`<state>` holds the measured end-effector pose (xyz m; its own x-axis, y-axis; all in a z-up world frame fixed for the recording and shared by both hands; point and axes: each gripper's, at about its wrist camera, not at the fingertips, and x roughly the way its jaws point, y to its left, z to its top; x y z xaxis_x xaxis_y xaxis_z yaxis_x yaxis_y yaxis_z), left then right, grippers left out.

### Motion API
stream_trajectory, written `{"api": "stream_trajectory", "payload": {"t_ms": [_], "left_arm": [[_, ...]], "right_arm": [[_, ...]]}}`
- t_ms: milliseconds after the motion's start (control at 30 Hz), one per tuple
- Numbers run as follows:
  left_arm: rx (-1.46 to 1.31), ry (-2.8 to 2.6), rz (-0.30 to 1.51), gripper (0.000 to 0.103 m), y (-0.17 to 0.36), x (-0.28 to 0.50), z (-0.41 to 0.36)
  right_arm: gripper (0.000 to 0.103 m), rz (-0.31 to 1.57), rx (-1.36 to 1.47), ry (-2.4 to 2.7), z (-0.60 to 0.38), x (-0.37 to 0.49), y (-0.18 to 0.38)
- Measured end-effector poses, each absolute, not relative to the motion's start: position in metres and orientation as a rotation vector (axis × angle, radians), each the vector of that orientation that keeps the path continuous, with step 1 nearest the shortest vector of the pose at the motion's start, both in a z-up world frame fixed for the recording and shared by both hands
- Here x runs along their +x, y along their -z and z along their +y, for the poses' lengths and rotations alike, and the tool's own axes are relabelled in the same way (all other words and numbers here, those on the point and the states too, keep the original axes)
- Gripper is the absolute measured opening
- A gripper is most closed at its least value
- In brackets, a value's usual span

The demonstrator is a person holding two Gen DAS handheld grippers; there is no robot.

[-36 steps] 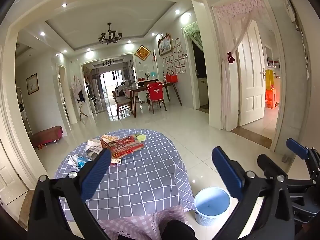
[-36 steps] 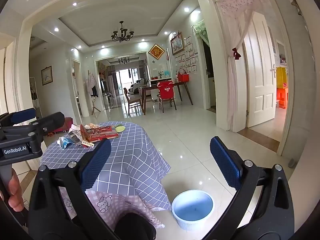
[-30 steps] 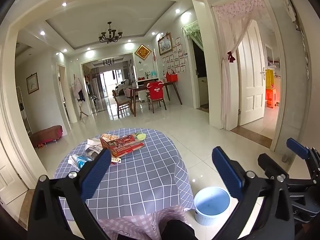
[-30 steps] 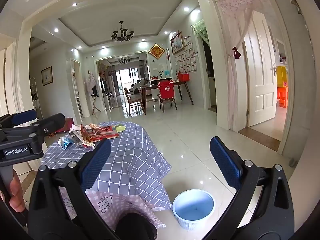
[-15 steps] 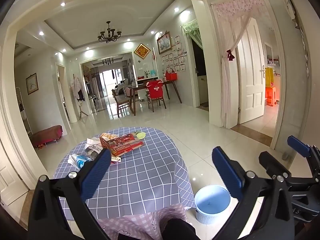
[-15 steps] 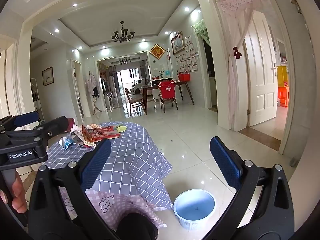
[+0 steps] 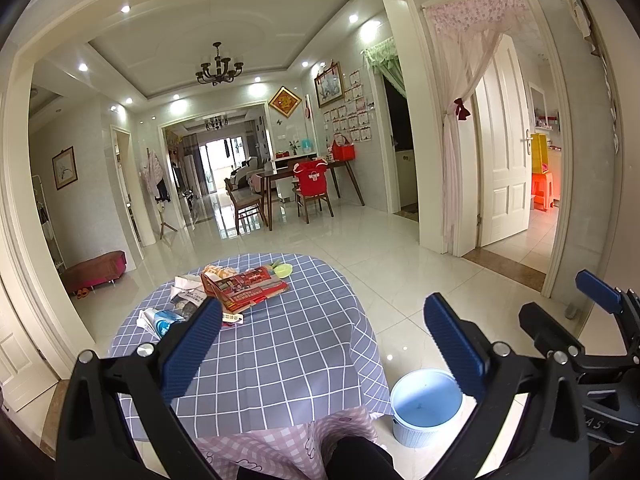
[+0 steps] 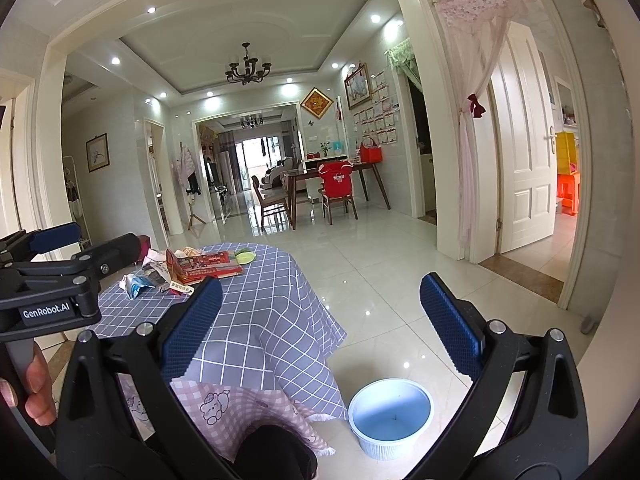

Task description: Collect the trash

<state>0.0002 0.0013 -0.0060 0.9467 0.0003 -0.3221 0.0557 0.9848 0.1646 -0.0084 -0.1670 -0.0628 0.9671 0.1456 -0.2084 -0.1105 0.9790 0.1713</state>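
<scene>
Trash lies at the far side of a round table with a grey checked cloth (image 7: 280,344): a red printed package (image 7: 246,286), crumpled paper wrappers (image 7: 186,290), a blue-and-white wrapper (image 7: 160,322) and a small green dish (image 7: 282,270). The package also shows in the right wrist view (image 8: 204,266). A light blue bin (image 7: 426,406) stands on the floor right of the table, also in the right wrist view (image 8: 390,416). My left gripper (image 7: 322,348) is open and empty, held above the table's near edge. My right gripper (image 8: 320,328) is open and empty, right of the table.
White tiled floor (image 7: 400,264) spreads right of and beyond the table. A dining table with chairs (image 7: 308,188) stands far back. A white door (image 7: 504,152) with a pink curtain is at the right. A pink checked cloth (image 8: 224,404) hangs under the grey one.
Both grippers have drifted very slightly; the scene sits a touch lower and left in the right wrist view. Both stay open and empty.
</scene>
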Motion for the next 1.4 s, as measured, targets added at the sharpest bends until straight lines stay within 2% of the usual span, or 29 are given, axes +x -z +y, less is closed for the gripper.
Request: {"api": "stream_trajectory", "payload": {"t_ms": [1400], "left_arm": [[0.183, 0.026, 0.331, 0.099, 0.02, 0.006, 0.004]], "right_arm": [[0.097, 0.241, 0.161, -0.145, -0.158, 0.002, 0.074]]}}
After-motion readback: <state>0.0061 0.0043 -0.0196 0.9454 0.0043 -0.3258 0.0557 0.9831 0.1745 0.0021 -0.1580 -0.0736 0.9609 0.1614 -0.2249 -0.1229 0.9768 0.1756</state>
